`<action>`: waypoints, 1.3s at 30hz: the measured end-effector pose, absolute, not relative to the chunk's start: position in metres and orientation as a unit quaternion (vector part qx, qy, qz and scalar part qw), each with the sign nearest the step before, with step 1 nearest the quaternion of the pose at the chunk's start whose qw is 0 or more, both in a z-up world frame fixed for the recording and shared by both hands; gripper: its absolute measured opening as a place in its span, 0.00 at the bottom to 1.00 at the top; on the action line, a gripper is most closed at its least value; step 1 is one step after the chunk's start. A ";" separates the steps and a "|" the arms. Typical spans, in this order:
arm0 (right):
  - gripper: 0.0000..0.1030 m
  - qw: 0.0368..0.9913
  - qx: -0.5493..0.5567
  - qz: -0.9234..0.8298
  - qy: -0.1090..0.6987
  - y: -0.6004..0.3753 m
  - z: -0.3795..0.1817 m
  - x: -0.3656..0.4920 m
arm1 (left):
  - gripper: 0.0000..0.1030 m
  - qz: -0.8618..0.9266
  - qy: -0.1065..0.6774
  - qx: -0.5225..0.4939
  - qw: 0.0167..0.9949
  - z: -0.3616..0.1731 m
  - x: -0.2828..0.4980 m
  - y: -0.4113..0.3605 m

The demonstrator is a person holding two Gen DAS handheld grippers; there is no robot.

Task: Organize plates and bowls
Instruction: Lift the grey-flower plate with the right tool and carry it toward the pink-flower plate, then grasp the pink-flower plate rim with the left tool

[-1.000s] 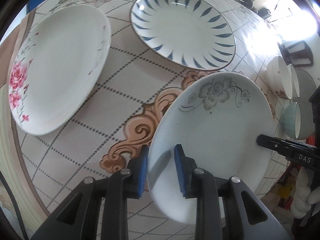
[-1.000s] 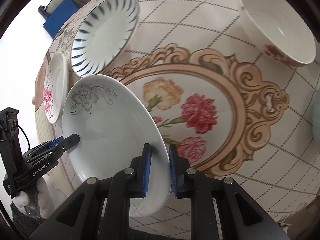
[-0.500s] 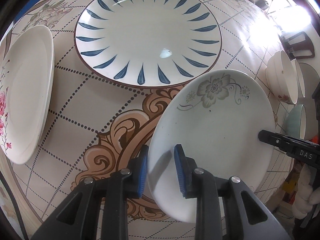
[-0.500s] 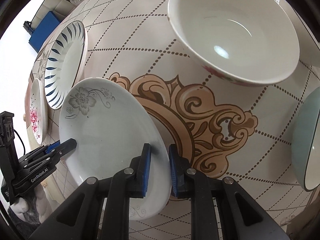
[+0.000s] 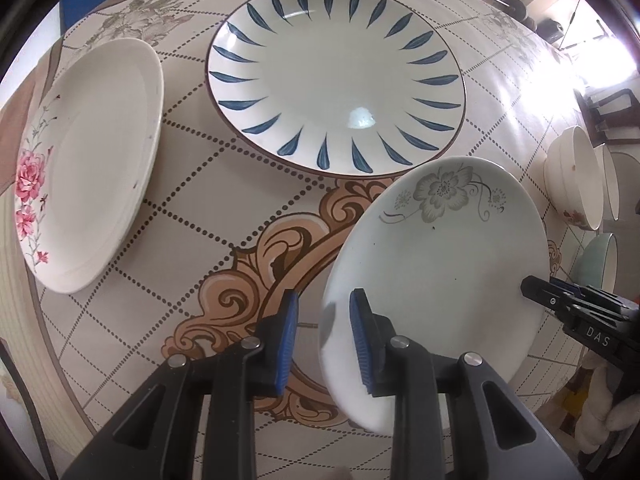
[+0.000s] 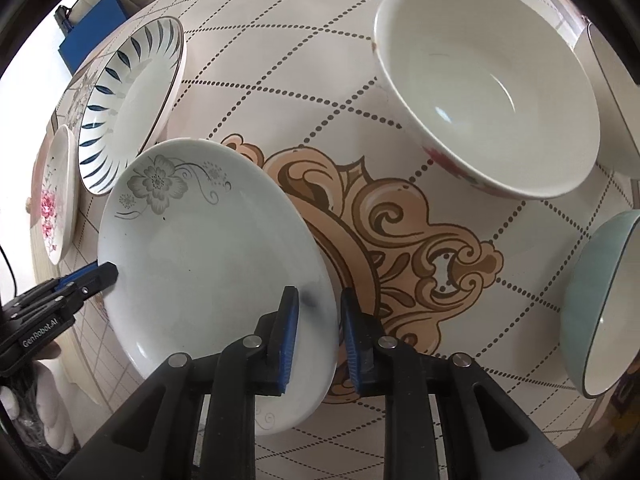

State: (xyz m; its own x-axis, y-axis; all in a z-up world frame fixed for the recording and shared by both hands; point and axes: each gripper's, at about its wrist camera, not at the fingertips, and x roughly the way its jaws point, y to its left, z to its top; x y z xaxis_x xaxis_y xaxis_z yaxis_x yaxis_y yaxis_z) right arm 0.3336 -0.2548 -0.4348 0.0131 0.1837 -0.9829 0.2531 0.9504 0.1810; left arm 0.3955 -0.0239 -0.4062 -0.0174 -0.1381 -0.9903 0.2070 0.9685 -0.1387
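Both grippers' jaws had just spread since the earlier frames, the rim of the grey-flower plate (image 5: 436,256) between each pair: the left gripper (image 5: 323,342) and the right gripper (image 6: 317,338) straddled opposite edges with pads visibly off the rim, so neither was clamping. That plate sat on the patterned tablecloth (image 6: 304,80), near the blue-leaf plate (image 5: 336,80) and the pink-flower plate (image 5: 92,160); a white bowl (image 6: 488,92) stood beyond.

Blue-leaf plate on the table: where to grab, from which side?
Take the blue-leaf plate by its flared rim at the edge nearest the left wrist camera, coming from above, one tool finger inside, one outside. It lies flat, face up, on the tablecloth, so probably only the rim offers a pinch.
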 end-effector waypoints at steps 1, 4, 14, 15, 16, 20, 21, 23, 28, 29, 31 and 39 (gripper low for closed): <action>0.41 0.697 0.146 -0.029 0.701 -0.253 -0.431 0.333 | 0.25 -0.120 0.700 0.030 0.703 -0.402 0.393 -0.021; 0.55 0.705 0.119 -0.037 0.698 -0.246 -0.418 0.328 | 0.30 -0.110 0.694 0.039 0.710 -0.389 0.385 -0.012; 0.89 0.751 0.084 -0.023 0.654 -0.219 -0.352 0.326 | 0.80 -0.091 0.663 -0.001 0.743 -0.327 0.363 0.031; 0.89 0.757 0.088 -0.011 0.647 -0.210 -0.346 0.332 | 0.80 -0.093 0.657 -0.006 0.748 -0.320 0.362 0.036; 0.89 0.764 0.090 0.001 0.638 -0.204 -0.338 0.336 | 0.80 -0.096 0.652 -0.013 0.752 -0.313 0.364 0.037; 0.95 0.812 0.073 0.066 0.576 -0.145 -0.307 0.372 | 0.85 -0.086 0.620 -0.027 0.779 -0.285 0.377 0.053; 0.98 0.826 0.063 0.081 0.554 -0.131 -0.297 0.381 | 0.89 -0.079 0.609 -0.028 0.789 -0.278 0.381 0.059; 0.99 0.850 0.049 0.114 0.512 -0.107 -0.280 0.396 | 0.92 -0.070 0.583 -0.032 0.809 -0.265 0.392 0.073; 0.99 0.841 0.039 0.189 0.505 -0.045 -0.270 0.458 | 0.93 -0.030 0.550 -0.021 0.834 -0.251 0.418 0.123; 0.99 0.833 0.034 0.203 0.514 -0.033 -0.272 0.471 | 0.93 -0.023 0.550 -0.022 0.835 -0.253 0.424 0.134; 0.99 0.818 0.021 0.218 0.532 -0.010 -0.280 0.497 | 0.93 -0.008 0.553 -0.027 0.832 -0.259 0.434 0.156; 0.99 0.735 -0.004 0.239 0.635 0.050 -0.353 0.598 | 0.92 0.042 0.597 -0.106 0.794 -0.319 0.465 0.244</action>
State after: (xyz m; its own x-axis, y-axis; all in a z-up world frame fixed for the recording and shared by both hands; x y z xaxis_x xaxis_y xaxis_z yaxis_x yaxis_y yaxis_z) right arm 0.5977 0.0499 -0.3531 0.0804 0.3470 -0.9344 -0.3561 0.8856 0.2982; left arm 0.4651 0.2439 -0.3185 0.2840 -0.0590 -0.9570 -0.1932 0.9741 -0.1174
